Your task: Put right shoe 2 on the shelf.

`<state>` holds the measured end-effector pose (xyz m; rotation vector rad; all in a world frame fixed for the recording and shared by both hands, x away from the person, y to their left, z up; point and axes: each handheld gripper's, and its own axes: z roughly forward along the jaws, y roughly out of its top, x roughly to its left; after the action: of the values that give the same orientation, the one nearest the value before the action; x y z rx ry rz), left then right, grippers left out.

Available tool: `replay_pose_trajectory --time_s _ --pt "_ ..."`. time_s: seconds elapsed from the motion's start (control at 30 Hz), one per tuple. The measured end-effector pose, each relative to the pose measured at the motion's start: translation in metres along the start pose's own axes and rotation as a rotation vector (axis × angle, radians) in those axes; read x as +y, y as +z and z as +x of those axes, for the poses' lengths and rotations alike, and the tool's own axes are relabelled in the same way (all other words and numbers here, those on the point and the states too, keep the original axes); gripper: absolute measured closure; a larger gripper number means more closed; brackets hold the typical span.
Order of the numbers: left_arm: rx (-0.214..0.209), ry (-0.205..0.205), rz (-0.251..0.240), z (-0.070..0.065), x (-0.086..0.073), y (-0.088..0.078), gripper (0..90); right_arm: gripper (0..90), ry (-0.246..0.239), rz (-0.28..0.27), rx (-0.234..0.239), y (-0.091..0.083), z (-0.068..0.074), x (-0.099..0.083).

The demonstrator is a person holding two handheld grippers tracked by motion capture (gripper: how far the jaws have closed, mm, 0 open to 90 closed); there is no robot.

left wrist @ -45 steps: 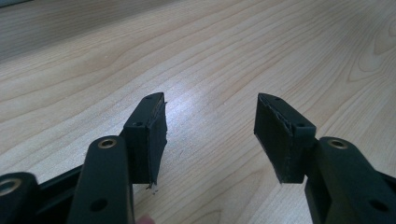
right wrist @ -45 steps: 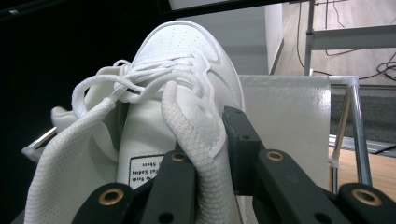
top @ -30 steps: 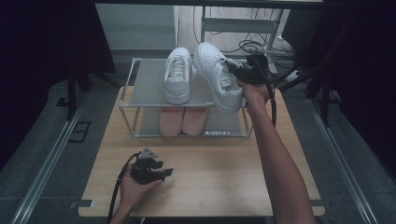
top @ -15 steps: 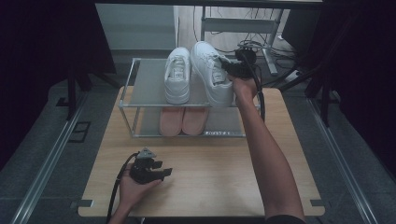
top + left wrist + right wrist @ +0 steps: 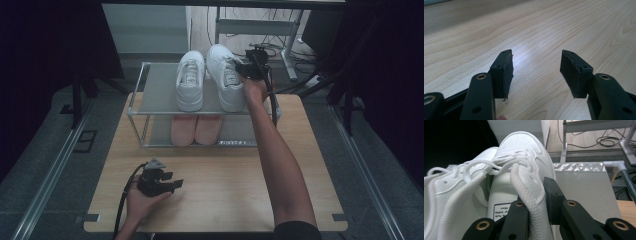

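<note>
Two white sneakers are on the top shelf of a metal shoe rack. The left sneaker stands alone, toe pointing away. My right gripper is shut on the outer side wall of the right sneaker, beside the left one. In the right gripper view one jaw is inside the right sneaker and one outside, pinching its padded collar, with the other sneaker at the left. My left gripper rests open on the wooden table near its front edge, with nothing between its jaws.
A pair of pink shoes sits on the rack's lower shelf. The grey top shelf is bare to the right of the sneakers. Beyond the table are desk legs and cables on the floor.
My right gripper has carried the right sneaker to the left and turned it straight, so it now lies parallel to the left sneaker. The left gripper has not moved.
</note>
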<state>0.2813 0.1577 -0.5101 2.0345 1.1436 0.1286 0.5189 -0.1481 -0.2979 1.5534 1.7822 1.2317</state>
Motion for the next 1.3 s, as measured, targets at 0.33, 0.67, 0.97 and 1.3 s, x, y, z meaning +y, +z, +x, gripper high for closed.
replay_pose_trajectory --time_s 0.33,0.67,0.97,1.3 --pt "0.004 -0.001 0.0 0.001 0.0 -0.001 44.0 80.2 0.003 0.033 -0.038 0.021 0.005 0.002" --pt "0.002 0.001 0.006 0.003 -0.001 0.001 44.0 56.3 0.022 0.034 0.039 0.028 0.002 -0.001" --pt "0.0 -0.009 0.006 0.002 -0.002 0.001 44.0 68.9 -0.057 -0.059 0.096 -0.02 -0.007 0.003" --pt "0.02 -0.025 -0.01 0.0 -0.006 -0.007 44.0 89.7 -0.14 0.045 0.087 -0.03 -0.04 -0.043"
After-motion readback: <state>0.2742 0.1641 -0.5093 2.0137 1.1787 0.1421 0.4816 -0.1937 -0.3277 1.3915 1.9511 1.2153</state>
